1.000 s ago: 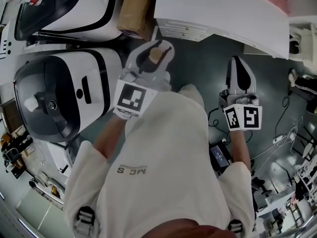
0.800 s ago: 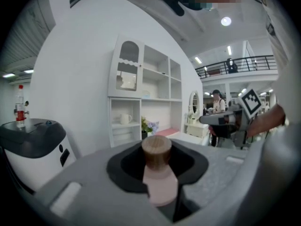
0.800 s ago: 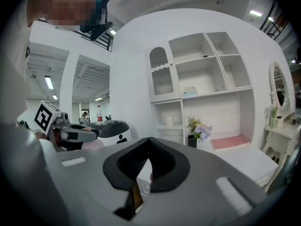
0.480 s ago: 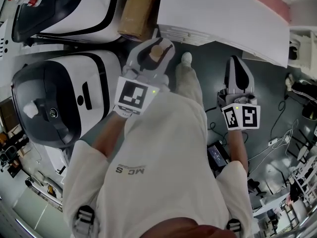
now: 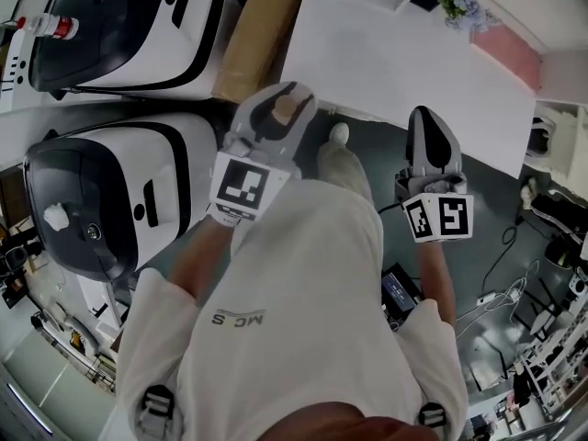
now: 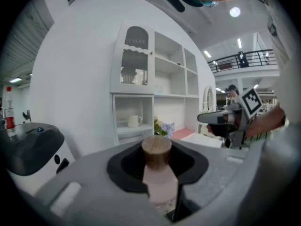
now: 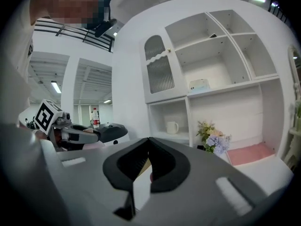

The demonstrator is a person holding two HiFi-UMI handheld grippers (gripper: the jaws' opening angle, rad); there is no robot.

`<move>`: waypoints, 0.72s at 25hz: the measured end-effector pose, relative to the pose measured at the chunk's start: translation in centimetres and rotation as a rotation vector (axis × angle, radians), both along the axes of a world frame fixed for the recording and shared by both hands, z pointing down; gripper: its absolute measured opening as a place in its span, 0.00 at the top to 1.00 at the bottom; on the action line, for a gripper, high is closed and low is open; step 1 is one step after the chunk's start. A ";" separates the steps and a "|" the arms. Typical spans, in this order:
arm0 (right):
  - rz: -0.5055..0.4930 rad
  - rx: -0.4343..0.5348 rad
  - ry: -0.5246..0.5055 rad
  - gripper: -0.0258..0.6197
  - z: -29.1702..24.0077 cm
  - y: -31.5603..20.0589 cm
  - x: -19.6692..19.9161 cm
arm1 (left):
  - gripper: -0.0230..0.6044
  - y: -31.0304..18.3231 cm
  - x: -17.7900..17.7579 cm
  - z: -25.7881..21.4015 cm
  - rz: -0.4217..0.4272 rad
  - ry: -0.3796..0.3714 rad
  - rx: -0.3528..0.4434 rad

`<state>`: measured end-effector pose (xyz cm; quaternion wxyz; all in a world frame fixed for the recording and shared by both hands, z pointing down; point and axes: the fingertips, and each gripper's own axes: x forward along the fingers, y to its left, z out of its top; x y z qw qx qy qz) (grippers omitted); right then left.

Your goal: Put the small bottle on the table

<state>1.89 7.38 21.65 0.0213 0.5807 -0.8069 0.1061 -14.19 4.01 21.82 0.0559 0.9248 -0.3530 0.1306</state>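
Observation:
A small pale pink bottle [image 6: 160, 182] with a brown wooden cap stands upright between the jaws of my left gripper [image 6: 158, 166], which is shut on its body. In the head view the same bottle [image 5: 287, 107] shows inside the left gripper [image 5: 274, 110], held over the dark floor just short of the white table [image 5: 404, 58]. My right gripper [image 5: 432, 139] hangs to the right at about the same height, short of the table's near edge. Its jaws meet at the tips with nothing between them, as the right gripper view [image 7: 149, 149] shows.
Two white machines with black tops [image 5: 101, 200] stand at the left, and a cardboard box [image 5: 259, 26] sits between them and the table. On the table's far side are flowers [image 5: 464, 5] and a pink mat [image 5: 511, 55]. A white shelf cabinet [image 6: 155, 79] holds a mug [image 6: 134, 121]. Cables [image 5: 514, 265] lie on the floor at the right.
The person has stepped forward: the table and the flowers have come further into view and a foot shows on the floor. Both grippers keep their pose, the bottle still held.

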 end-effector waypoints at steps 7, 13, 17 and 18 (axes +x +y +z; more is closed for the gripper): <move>-0.095 0.010 0.019 0.97 0.5 -5.8 4.4 | 0.78 -4.9 4.8 0.6 -0.070 -0.030 -0.011; -0.135 -0.011 0.018 0.97 2.3 -9.1 5.2 | 0.78 -7.6 6.8 3.0 -0.085 -0.040 -0.063; -0.134 -0.014 0.046 0.97 4.1 -11.3 5.6 | 0.78 -9.7 7.7 5.5 -0.073 -0.059 -0.093; -0.134 -0.019 0.053 0.97 4.7 -11.8 5.7 | 0.78 -10.3 7.9 6.1 -0.070 -0.062 -0.099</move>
